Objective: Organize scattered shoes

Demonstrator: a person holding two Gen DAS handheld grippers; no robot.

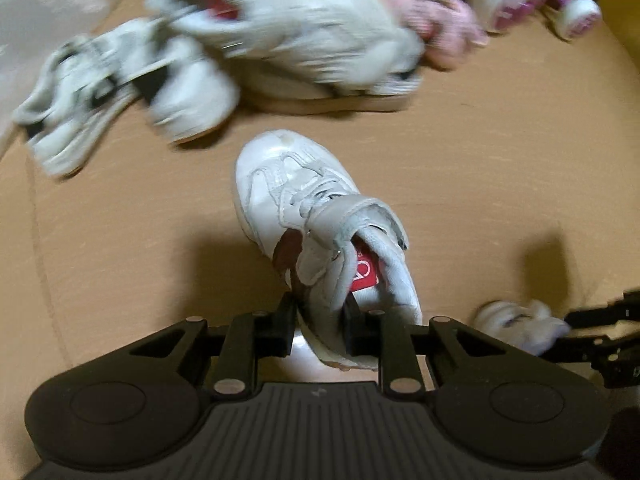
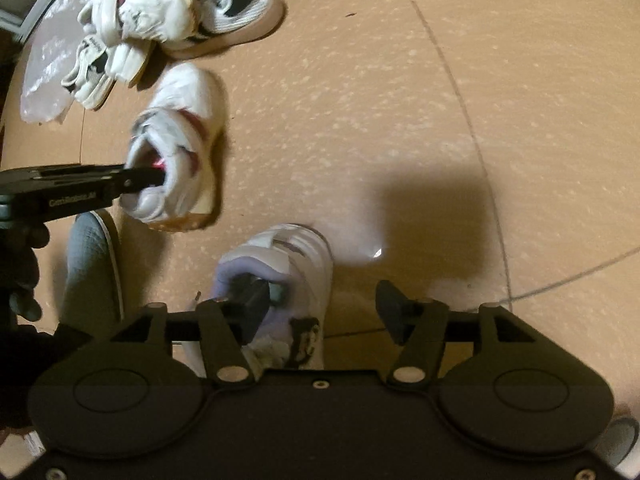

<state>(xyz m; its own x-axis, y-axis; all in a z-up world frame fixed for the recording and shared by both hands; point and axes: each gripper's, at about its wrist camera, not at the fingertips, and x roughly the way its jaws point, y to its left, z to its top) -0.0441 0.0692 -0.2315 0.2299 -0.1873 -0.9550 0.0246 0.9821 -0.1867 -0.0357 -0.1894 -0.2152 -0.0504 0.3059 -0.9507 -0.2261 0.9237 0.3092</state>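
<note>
floor (image 2: pixel 400 120): tan, speckled | shoe pile (image 1: pixel 240 40) at far edge

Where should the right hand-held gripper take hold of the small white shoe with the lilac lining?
Grip the lilac shoe at its collar wall, coming from the heel end. It sits upright with its opening facing up, and the right hand-held gripper is open with one finger at the opening. The rim is thin enough to pinch, probably.

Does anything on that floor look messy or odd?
Yes: beyond the small white strap sneaker held in the left claw, several white shoes lie tumbled over one another on the tan floor, unpaired, some tipped sideways.
</note>
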